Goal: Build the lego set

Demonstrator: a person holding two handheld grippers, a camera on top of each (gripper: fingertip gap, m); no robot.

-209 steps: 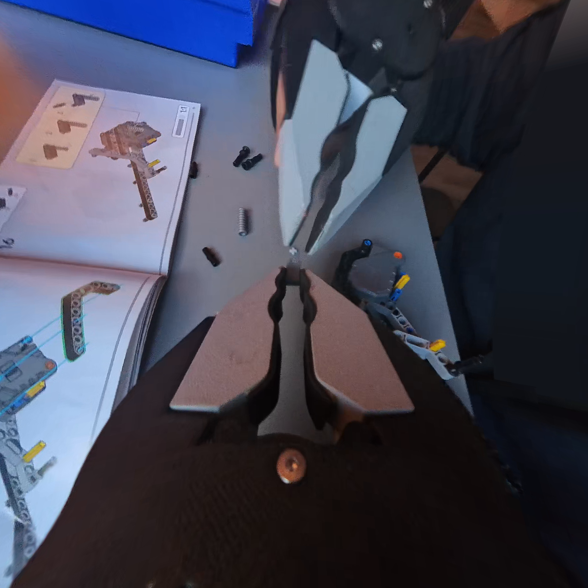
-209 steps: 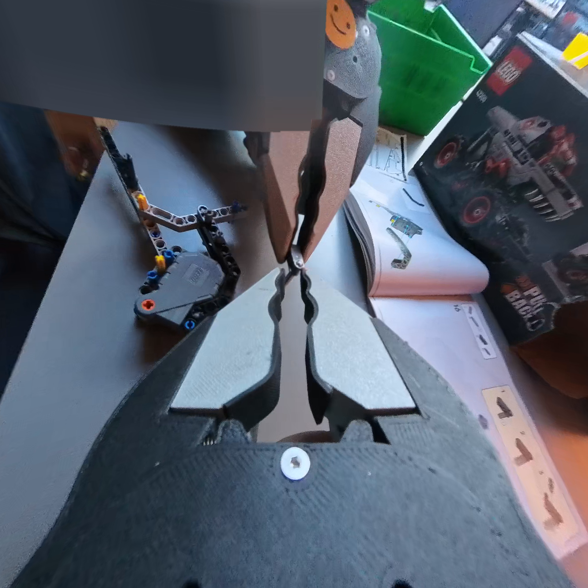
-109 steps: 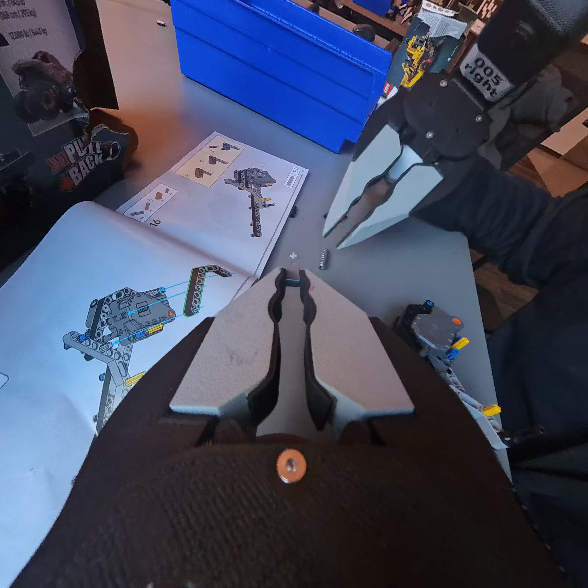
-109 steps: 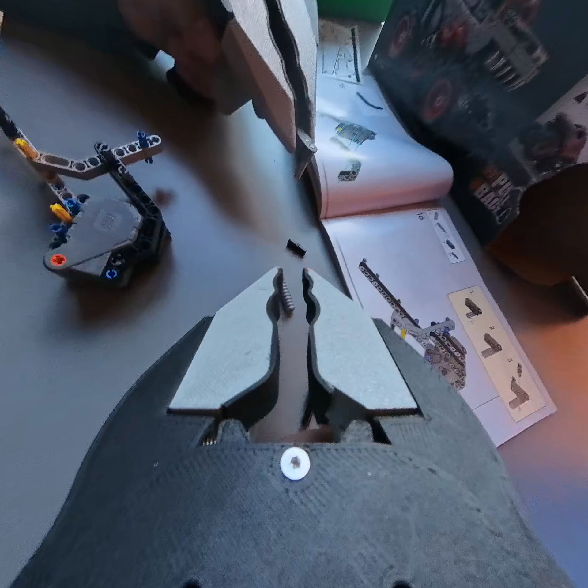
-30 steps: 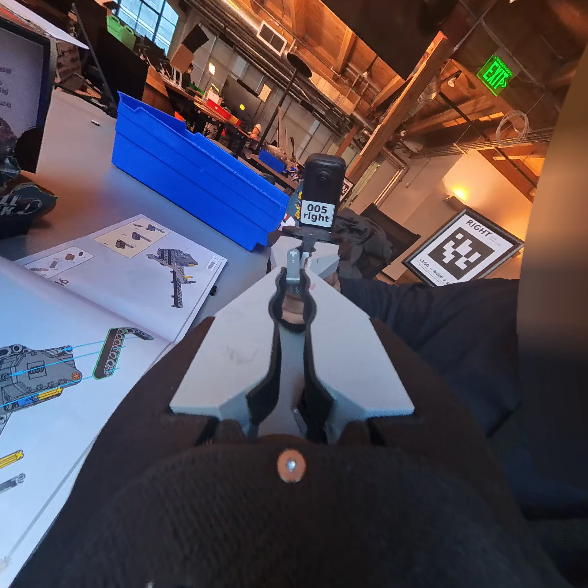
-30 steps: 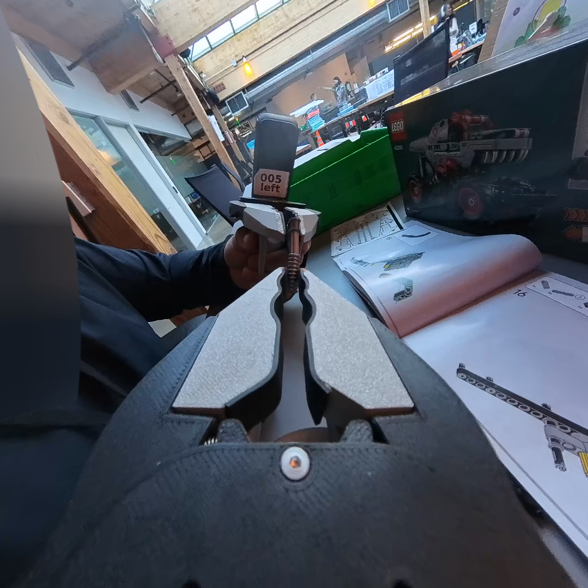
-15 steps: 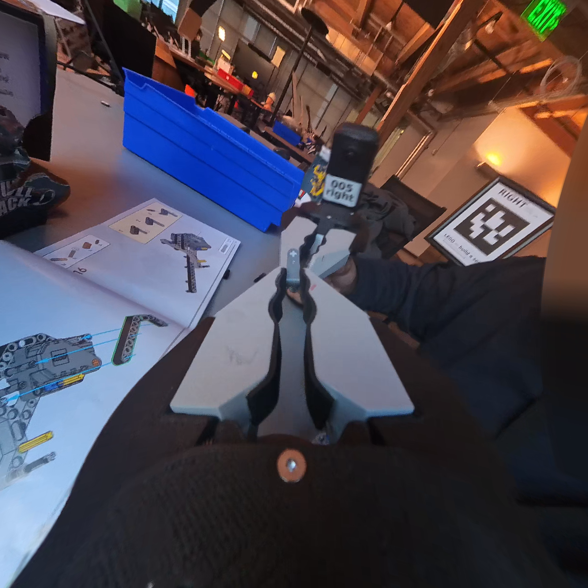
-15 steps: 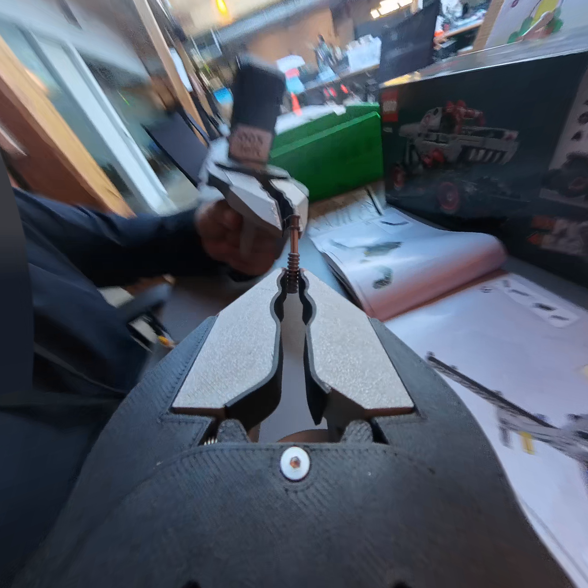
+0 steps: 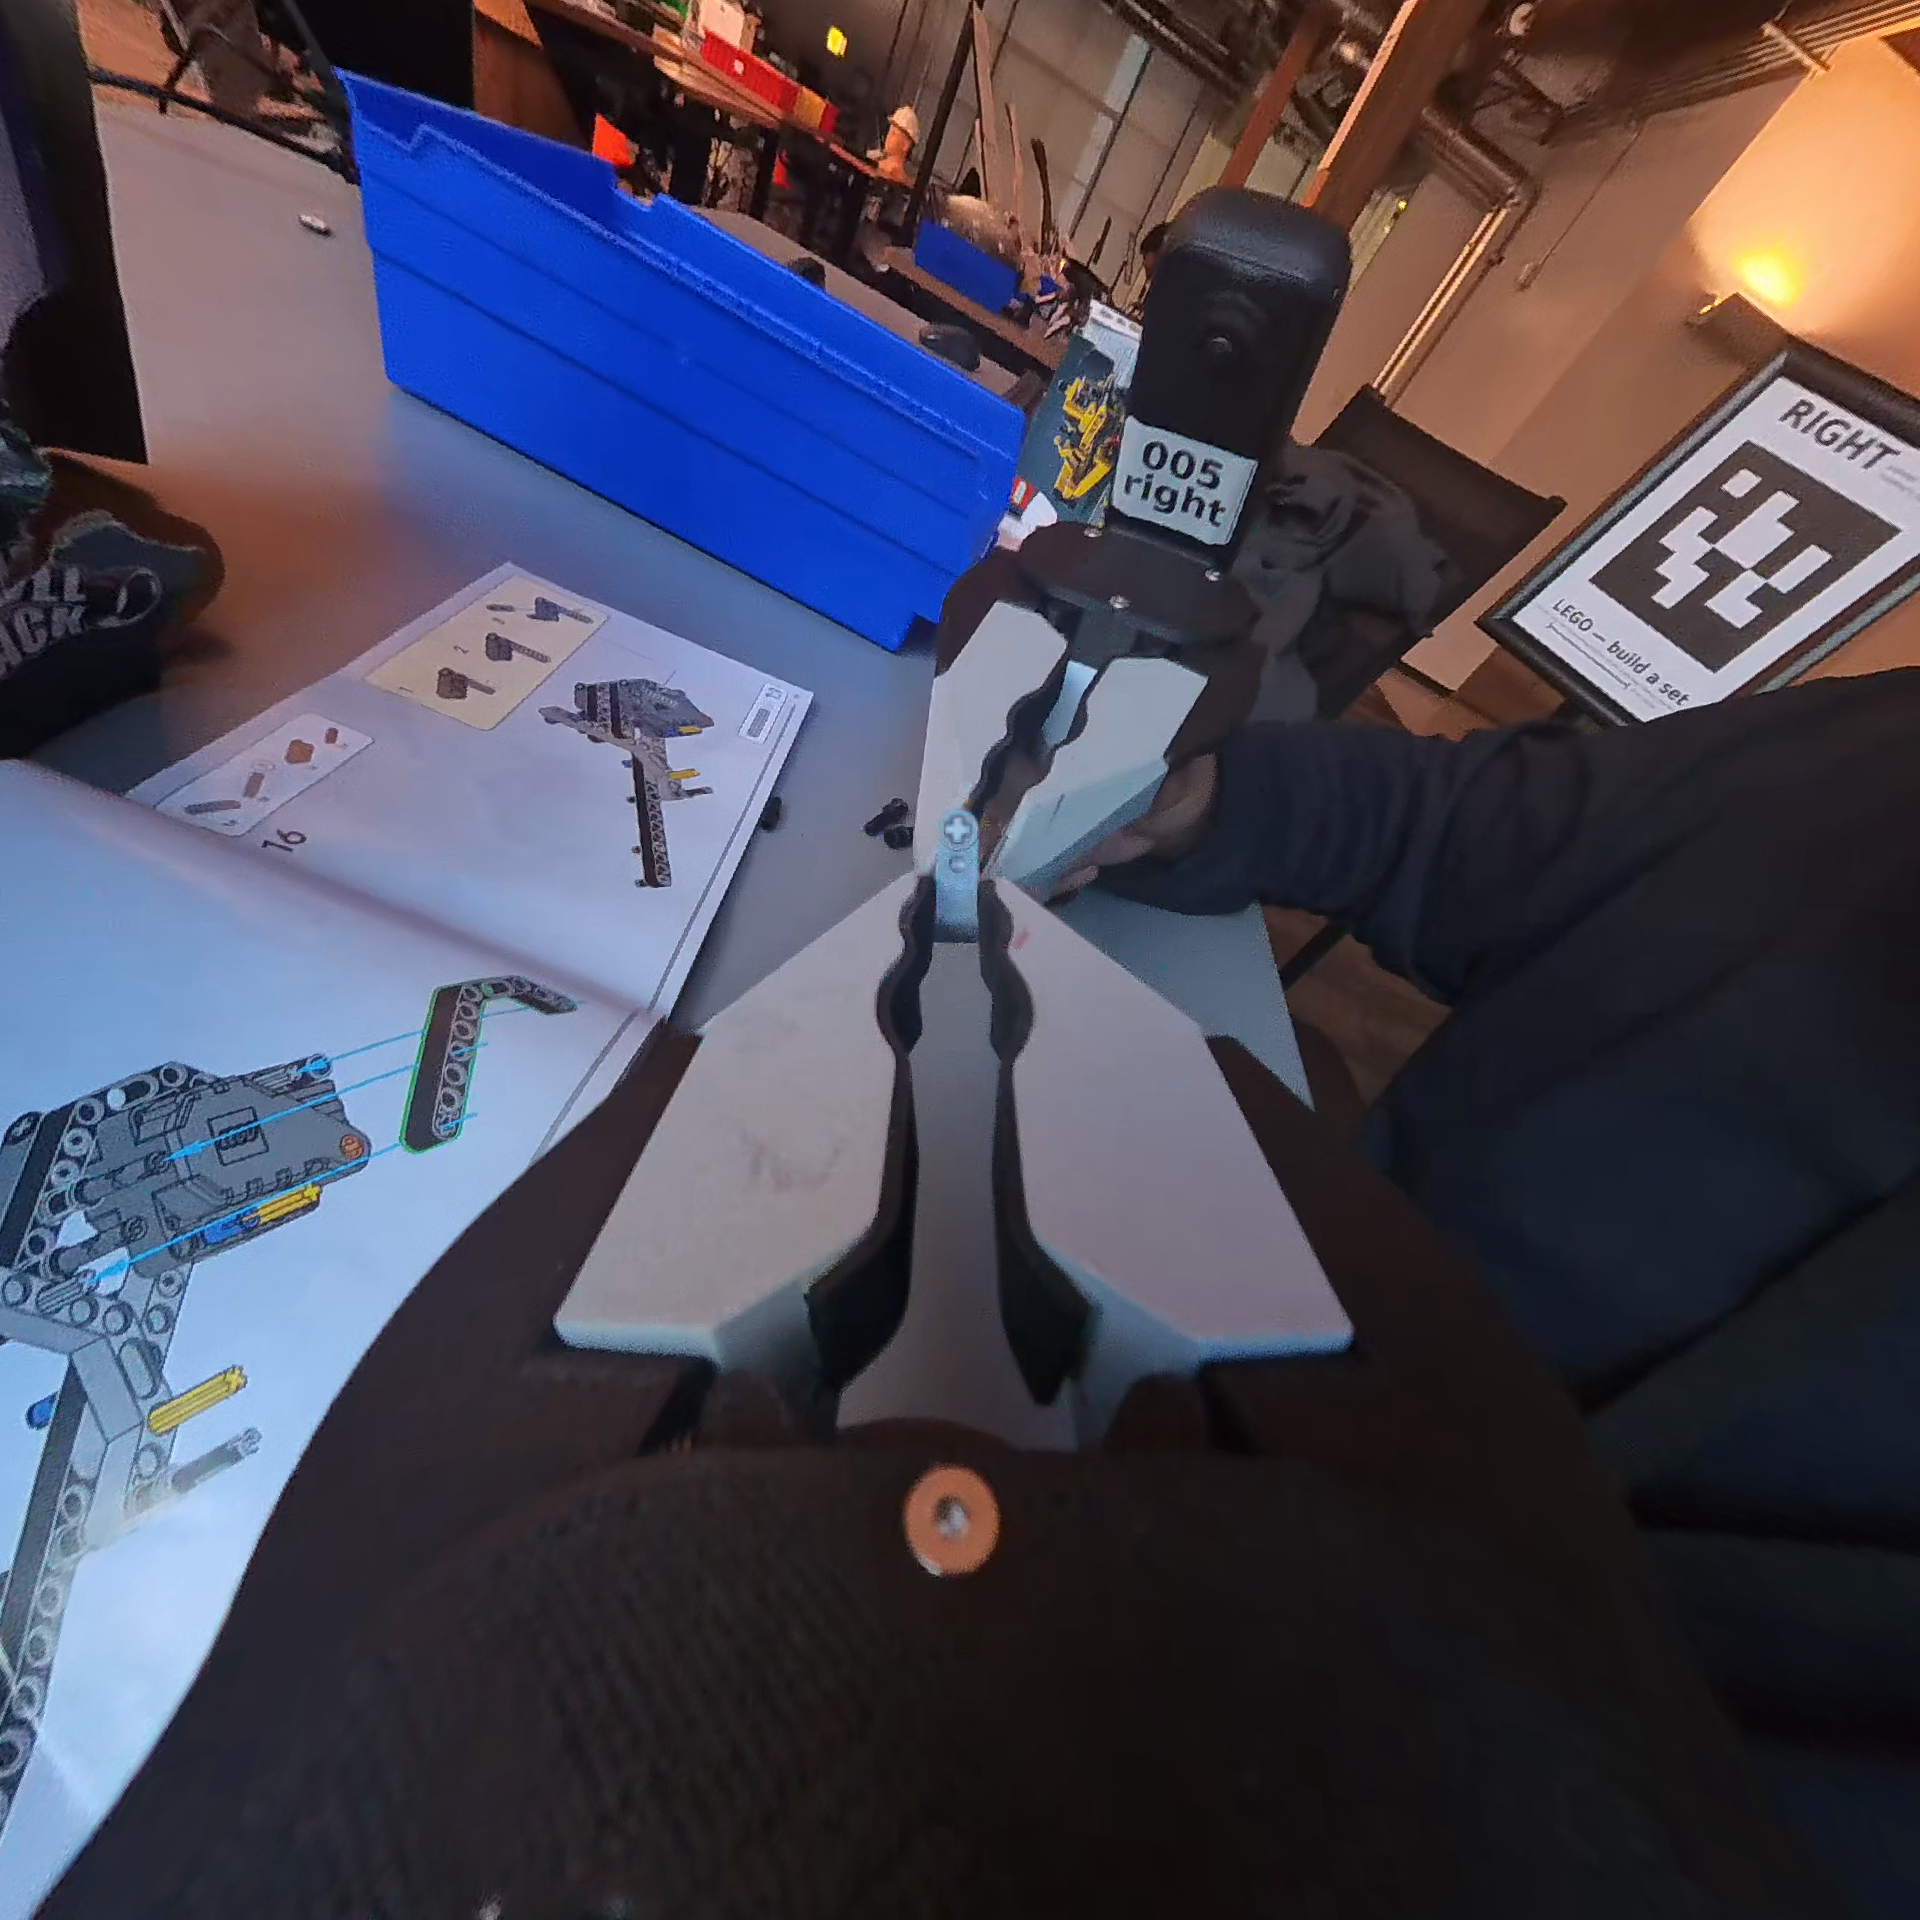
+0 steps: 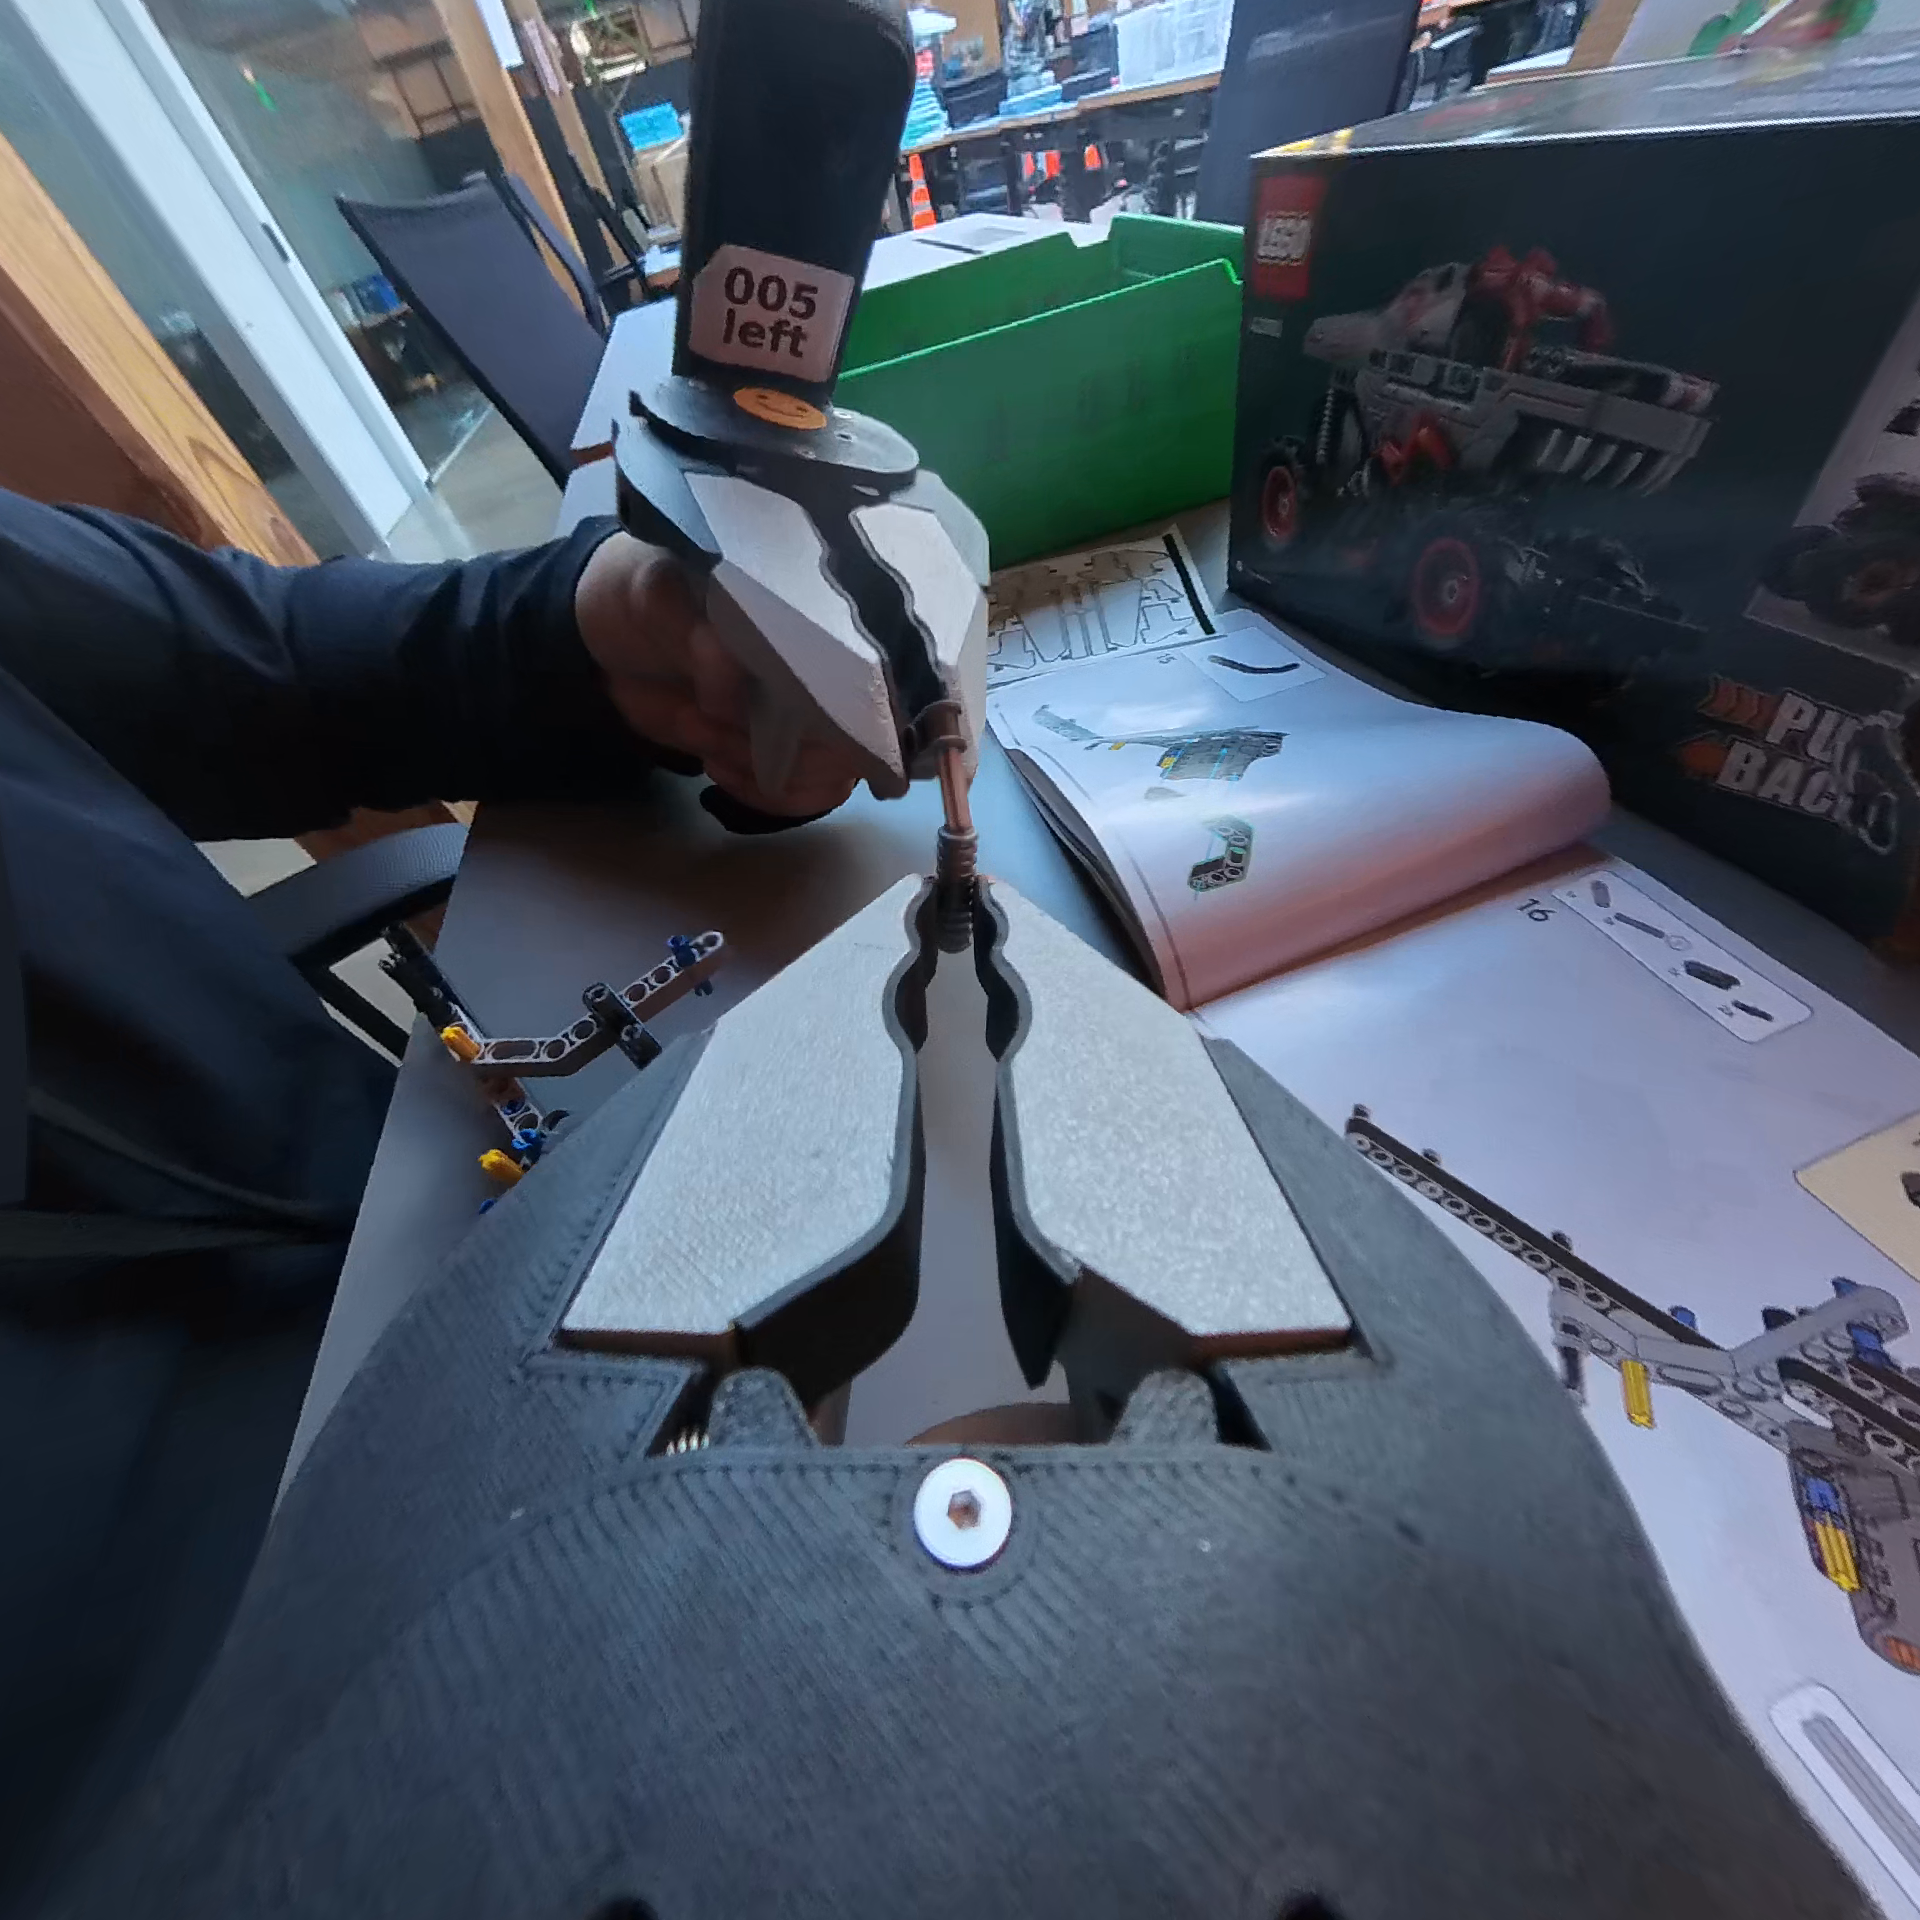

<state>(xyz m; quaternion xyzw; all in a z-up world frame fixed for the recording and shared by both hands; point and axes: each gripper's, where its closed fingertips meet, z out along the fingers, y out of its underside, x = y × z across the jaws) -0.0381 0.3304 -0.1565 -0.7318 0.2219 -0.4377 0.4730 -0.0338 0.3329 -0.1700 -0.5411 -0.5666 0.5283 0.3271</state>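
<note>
Left hand-held gripper [image 9: 954, 914] clamps axle [image 9: 956, 868]; right hand-held gripper [image 10: 951, 914] pinches spring [image 10: 951, 883].

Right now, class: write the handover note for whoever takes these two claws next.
Left claw: shut on the small grey axle piece.
Right claw: shut on the small metal coil spring.
Both are held above the grey table, the axle's thin rod entering the spring.
The half-built grey and black beam assembly lies on the table beside the open instruction booklet.
Left: seat the spring, then fit it.
</note>
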